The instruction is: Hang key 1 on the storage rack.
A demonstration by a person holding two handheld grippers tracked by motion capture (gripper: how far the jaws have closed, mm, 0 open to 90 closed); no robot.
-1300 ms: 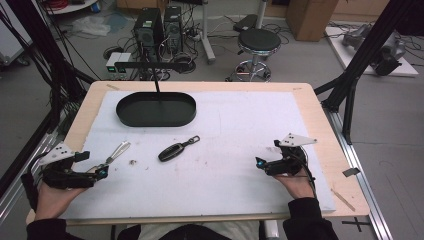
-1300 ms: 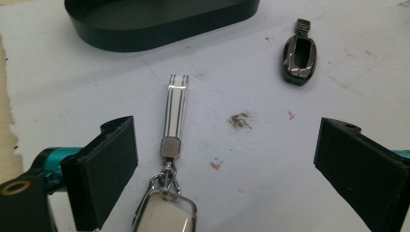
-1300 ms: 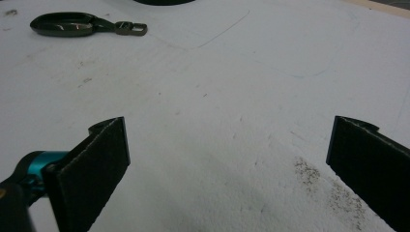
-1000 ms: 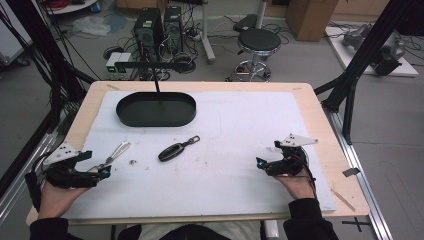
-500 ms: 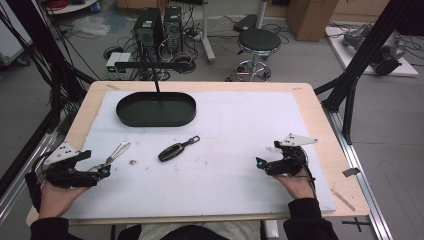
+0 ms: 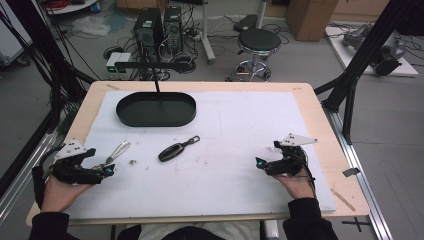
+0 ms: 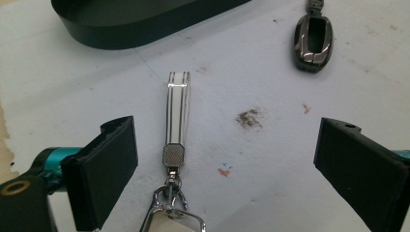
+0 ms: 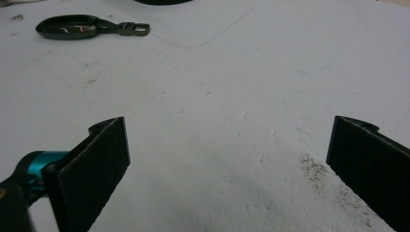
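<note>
Lying between the left gripper (image 7: 232,183) jaws, an unmarked key strap (image 7: 177,113)

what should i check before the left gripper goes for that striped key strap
1. Left gripper open: ok, jaws stand wide apart.
2. Key strap between the jaws' line: ok, it lies just ahead, nearer the left jaw, not yet touched.
3. Strap's clasp free: ok, it lies loose on the white mat.
4. Key fob out of the way: ok, apart from the strap.
5. Black tray unobstructed: ok, nothing lies in it.
6. Right gripper clear of the path: ok, open, resting far across the mat.
</note>
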